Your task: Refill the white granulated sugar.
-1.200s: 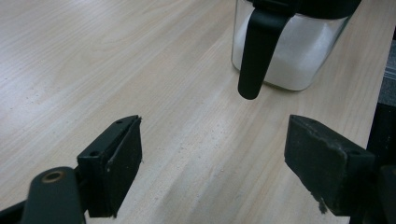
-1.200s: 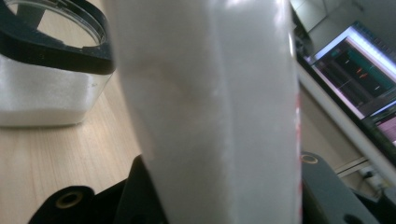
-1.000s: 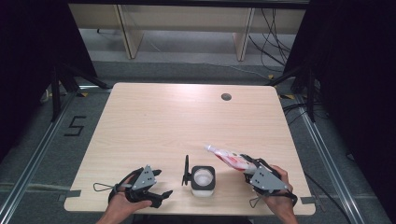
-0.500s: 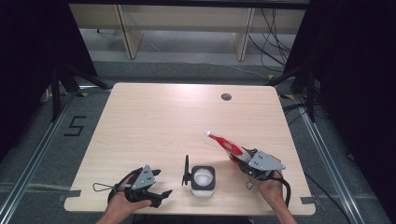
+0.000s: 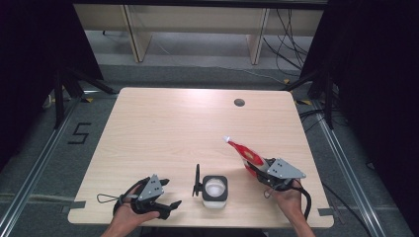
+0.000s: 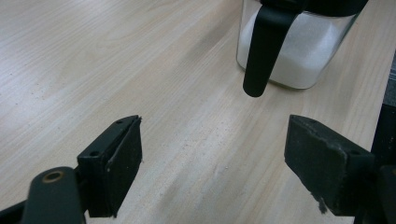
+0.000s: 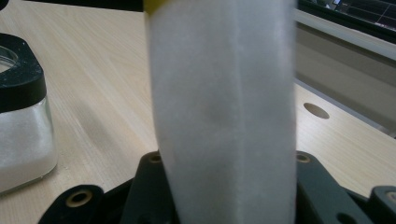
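The right gripper (image 5: 261, 170), lower right of the high view, pinches a soft red-and-white pouch (image 5: 244, 153) at its lower end; the pouch slants up and left over the bench (image 5: 173, 123), its small white tip (image 5: 227, 139) highest. In the right gripper view the pouch (image 7: 224, 112) is a matte, pale, slightly creased band clamped between the black jaws. The left gripper (image 5: 165, 192), lower left, rests on the pale wood-grain bench with jaws spread around nothing. Between the two grippers stands a square glass jar (image 5: 215, 191) with a black rim, holding white grains; its flat black lid (image 5: 197, 180) stands on edge at its left. A round dark hole (image 5: 239, 102) pierces the bench at upper right.
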